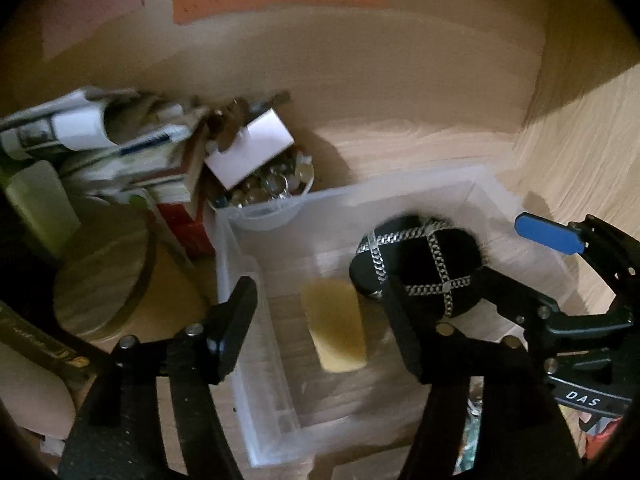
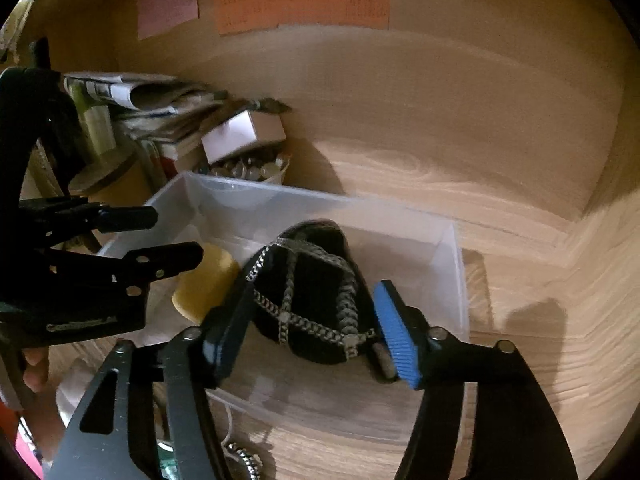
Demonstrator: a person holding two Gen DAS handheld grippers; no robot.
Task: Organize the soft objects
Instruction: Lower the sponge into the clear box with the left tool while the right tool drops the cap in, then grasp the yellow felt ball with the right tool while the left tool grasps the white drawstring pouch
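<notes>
- Left wrist view: the left gripper [image 1: 320, 320] hangs over a clear plastic bin [image 1: 236, 264] on the wooden bench [image 1: 400, 148], and its jaws are wide apart with nothing between them
- Down in the bin lies a yellow sponge [image 1: 336, 328], flat on the bottom near the left side
- Next to the sponge, on its right, is a black pouch [image 1: 416, 264] with silver chains crossing over it; the pouch looks close to the sponge, but I cannot tell if they touch
- The right gripper [image 1: 560, 248] comes in from the right, and one blue pad [image 1: 548, 236] shows just past the pouch
- Behind the bin sit a small tub of shiny round beads [image 1: 272, 188], a white box [image 1: 252, 148] on top of it, a stack of papers and books [image 1: 120, 148] and a round wooden lid [image 1: 104, 272]
- Right wrist view: the right gripper [image 2: 312, 332] has its jaws open wide around the black pouch [image 2: 316, 300], one on each side; I cannot tell if the pads touch it
- The pouch is inside the clear bin [image 2: 452, 264], near the front wall
- The yellow sponge [image 2: 208, 280] is to the left of the pouch, partly hidden by the left gripper [image 2: 176, 236]
- Pink, orange and green paper notes [image 2: 304, 4] are stuck on the wall at the back
</notes>
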